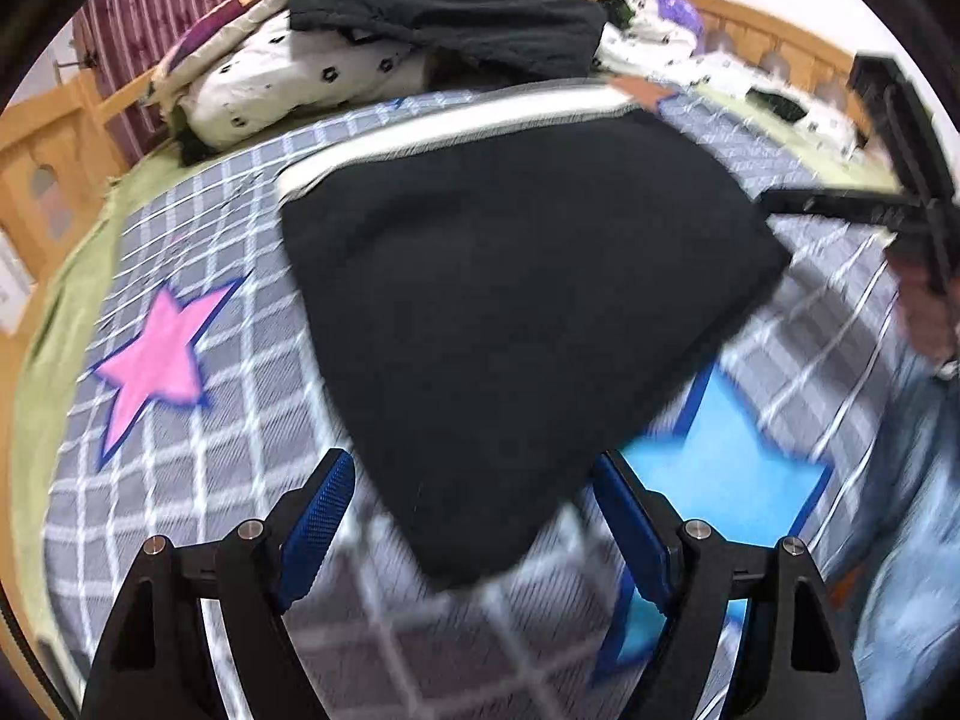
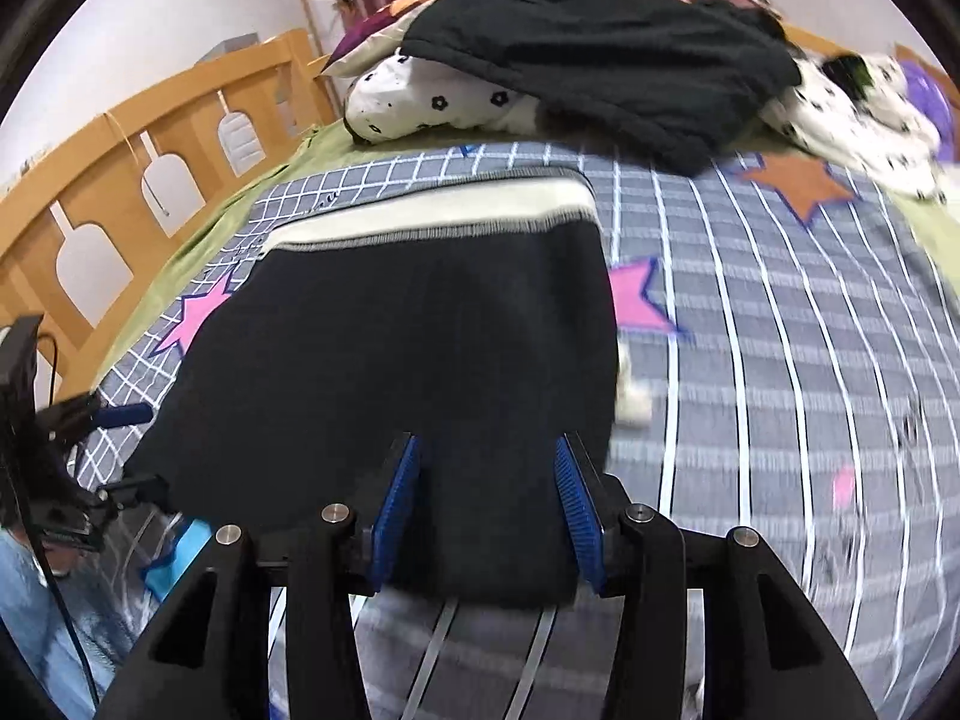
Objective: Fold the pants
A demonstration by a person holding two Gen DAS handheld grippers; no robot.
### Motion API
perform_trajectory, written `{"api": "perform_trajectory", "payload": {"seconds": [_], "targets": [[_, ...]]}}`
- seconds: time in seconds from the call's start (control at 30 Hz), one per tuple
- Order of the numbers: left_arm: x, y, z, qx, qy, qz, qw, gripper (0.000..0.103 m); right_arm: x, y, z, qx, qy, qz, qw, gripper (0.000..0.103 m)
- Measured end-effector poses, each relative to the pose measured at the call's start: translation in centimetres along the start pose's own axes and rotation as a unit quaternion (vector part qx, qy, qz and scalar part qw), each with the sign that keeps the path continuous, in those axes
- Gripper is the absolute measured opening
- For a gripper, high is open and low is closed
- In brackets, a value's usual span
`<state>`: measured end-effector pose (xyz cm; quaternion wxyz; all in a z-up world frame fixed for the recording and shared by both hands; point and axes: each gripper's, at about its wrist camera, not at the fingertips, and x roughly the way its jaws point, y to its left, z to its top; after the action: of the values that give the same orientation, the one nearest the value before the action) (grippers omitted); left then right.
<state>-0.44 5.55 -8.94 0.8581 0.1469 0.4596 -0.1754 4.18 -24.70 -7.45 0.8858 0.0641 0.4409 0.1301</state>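
Observation:
The black pants (image 1: 510, 300) lie folded flat on the checked bedspread (image 1: 198, 480), with a white waistband (image 1: 456, 114) at the far edge. My left gripper (image 1: 474, 474) is open, its blue pads either side of the near corner of the pants, holding nothing. My right gripper (image 2: 487, 462) is open above the near edge of the pants (image 2: 396, 348), holding nothing. The right gripper also shows in the left wrist view (image 1: 888, 192) at the pants' right side. The left gripper shows at the left edge of the right wrist view (image 2: 90, 456).
A pile of dark clothes (image 1: 456, 12) lies on white dotted pillows (image 1: 300, 78) at the head of the bed. Wooden rails (image 2: 120, 180) border the bed. Pink (image 1: 156, 348) and blue (image 1: 720, 462) stars mark the bedspread.

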Motion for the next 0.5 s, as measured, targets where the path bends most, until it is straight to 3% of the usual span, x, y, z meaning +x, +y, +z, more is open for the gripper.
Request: {"api": "perform_trajectory", "payload": {"seconds": [0.13, 0.23, 0.43, 0.47, 0.5], "targets": [[0.3, -0.4, -2.5, 0.017, 0.027, 0.057, 0.9978, 0.08, -1.2, 0.8, -1.5, -0.008, -0.002, -0.005, 1.0, 0.047], [-0.1, -1.6, -2.9, 0.048, -0.001, 0.089, 0.9949, 0.08, -1.4, 1.1, -1.5, -0.012, -0.007, -0.009, 1.0, 0.047], [1.1, -2.6, -1.7, 0.071, -0.015, 0.136, 0.9881, 0.08, -1.2, 0.6, -1.4, -0.004, -0.005, -0.014, 1.0, 0.047], [1.1, -2.8, -1.6, 0.077, -0.021, 0.142, 0.9866, 0.078, -1.1, 0.4, -1.4, -0.002, -0.003, -0.015, 1.0, 0.047], [1.1, -3.1, -1.5, 0.084, -0.031, 0.15, 0.9847, 0.068, -1.0, 0.2, -1.4, -0.001, -0.001, -0.017, 1.0, 0.047]]}}
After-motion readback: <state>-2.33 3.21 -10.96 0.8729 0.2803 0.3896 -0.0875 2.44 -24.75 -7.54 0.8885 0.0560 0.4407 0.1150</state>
